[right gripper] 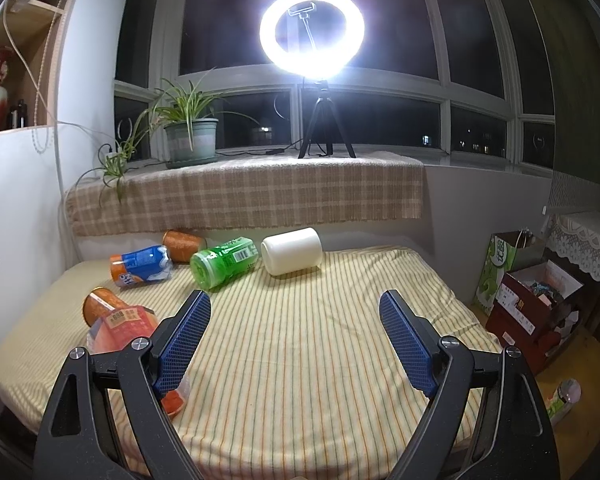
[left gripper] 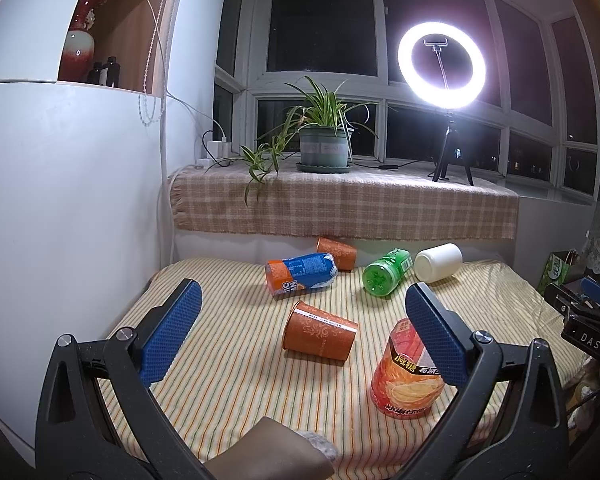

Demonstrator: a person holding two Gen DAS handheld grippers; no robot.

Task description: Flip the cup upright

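left gripper (left gripper: pixel 302 334): jaws wide, holding nothing; hovers over the striped bed (left gripper: pixel 228 384).
paper cup (left gripper: pixel 319 335): lying on its side just ahead of the left gripper, between its fingers in view, wide mouth toward the right finger.
red cup (left gripper: pixel 406 368): standing, just beside the right finger, partly hidden by it.
right gripper (right gripper: pixel 296 338): jaws wide, holding nothing; bare sheet ahead of it.
step, my read: approach. Close across the paper cup's mid-body, lightly since thin walls crush, then rotate base down. Keep clear of the red cup.
view diff: left wrist shows the whole paper cup; right wrist only its end, left of the fingers.
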